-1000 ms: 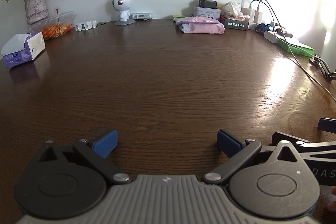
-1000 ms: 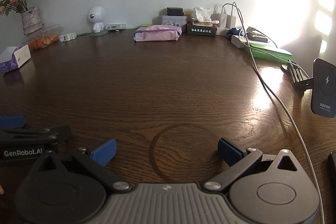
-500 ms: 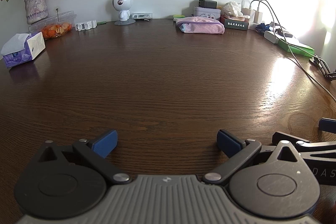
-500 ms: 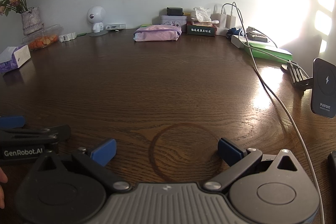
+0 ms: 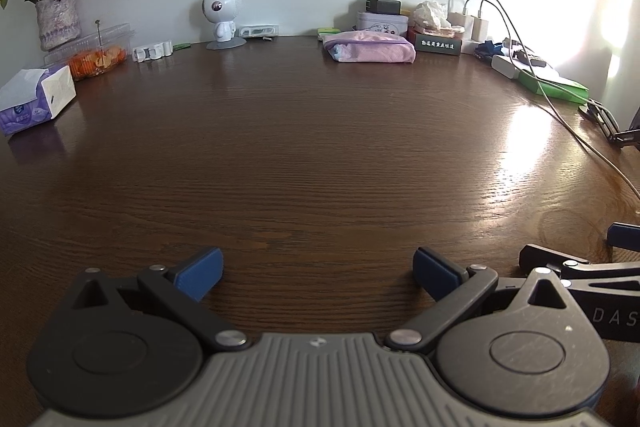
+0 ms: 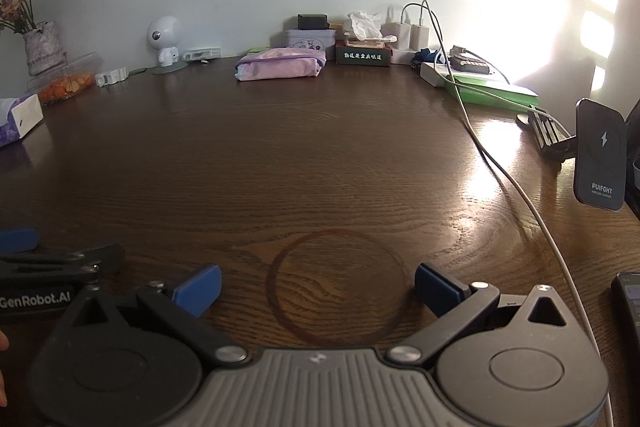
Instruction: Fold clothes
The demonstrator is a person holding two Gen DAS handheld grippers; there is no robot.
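Observation:
A folded pink and lilac garment [image 5: 370, 51] lies at the far edge of the dark wooden table [image 5: 312, 163], near the wall; it also shows in the right wrist view [image 6: 280, 65]. My left gripper [image 5: 318, 273] is open and empty, low over the near table edge, far from the garment. My right gripper [image 6: 318, 285] is open and empty beside it, over a ring stain [image 6: 340, 287] on the wood. Each gripper shows at the edge of the other's view.
A tissue box [image 5: 36, 99], a vase of flowers [image 5: 56, 19], a snack tray [image 5: 96, 55] and a white robot figure [image 5: 222, 17] stand along the far left. Boxes, chargers, cables [image 6: 516, 187] and a phone stand [image 6: 600, 155] crowd the right.

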